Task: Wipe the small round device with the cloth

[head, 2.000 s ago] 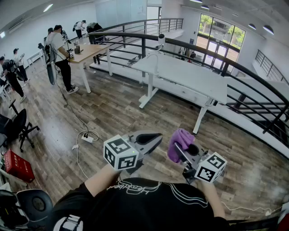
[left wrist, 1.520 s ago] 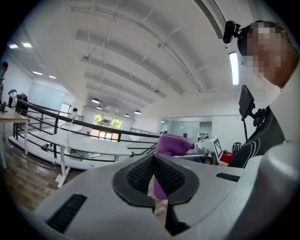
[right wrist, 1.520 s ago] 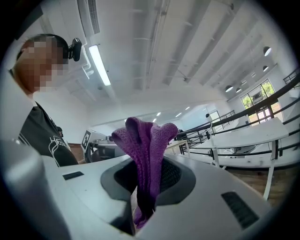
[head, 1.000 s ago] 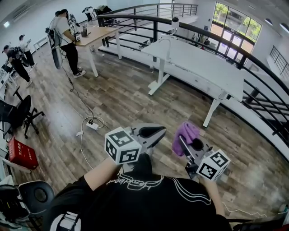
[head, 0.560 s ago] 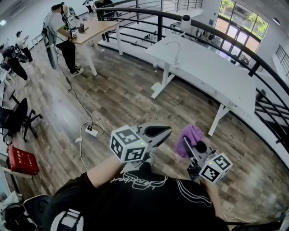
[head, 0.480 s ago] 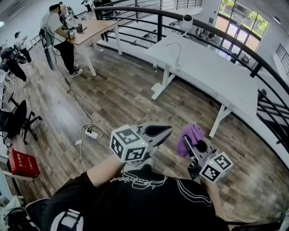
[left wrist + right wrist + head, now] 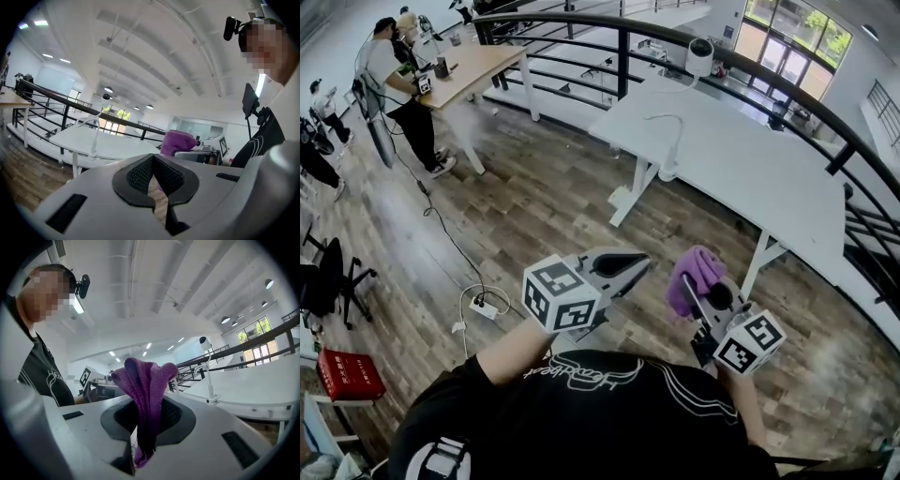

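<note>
The small round white device stands at the far edge of a white table, with a white cable arching from it across the top. It shows small and far off in the right gripper view. My right gripper is shut on a bunched purple cloth, which sticks up from between the jaws. My left gripper is shut with nothing in it, and the jaws meet. Both are held in front of my chest, well short of the table.
A black railing curves behind the table. A wooden desk with people around it stands at the far left. A power strip with cords lies on the wooden floor, with a chair and a red box at the left.
The white table and the device have come closer and larger in the head view. Both grippers keep their place before my chest, and the cloth stays clamped in the right one.
</note>
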